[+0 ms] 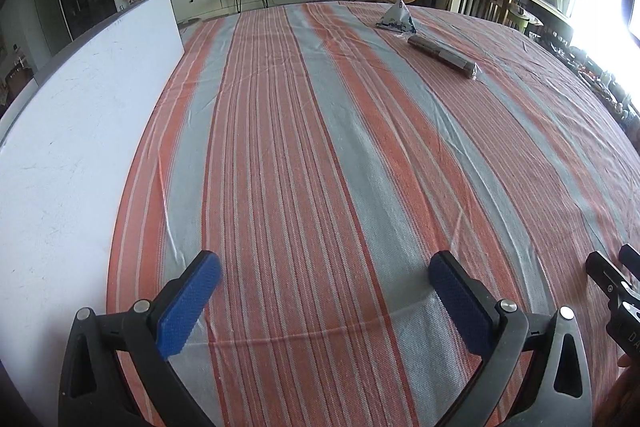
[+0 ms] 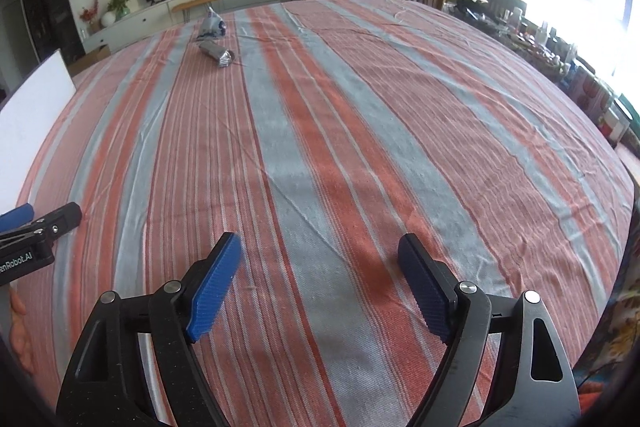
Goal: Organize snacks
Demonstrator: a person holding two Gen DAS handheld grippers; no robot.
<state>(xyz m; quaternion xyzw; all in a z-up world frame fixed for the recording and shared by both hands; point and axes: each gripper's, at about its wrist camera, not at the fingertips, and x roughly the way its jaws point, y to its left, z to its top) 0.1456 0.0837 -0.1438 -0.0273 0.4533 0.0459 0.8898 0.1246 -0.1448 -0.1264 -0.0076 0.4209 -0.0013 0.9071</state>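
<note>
Both the left hand-held gripper (image 1: 324, 287) and the right hand-held gripper (image 2: 320, 267) are held with jaws apart and nothing between them, above the striped table (image 1: 320, 147). A white-blue pouch (image 1: 396, 15) and a dark roll (image 1: 442, 57) lie just beside each other far off; their labels cannot be read. A white board (image 1: 80, 131) is cut off at the left.

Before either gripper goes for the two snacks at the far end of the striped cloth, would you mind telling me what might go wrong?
1. The long dark snack pack lies almost against the white and blue bag, so closing on one may nudge the other.
2. Both the left gripper and right gripper are open and far from the snacks; reaching together, they may collide.
3. The wrinkled tablecloth could snag and drag.
</note>
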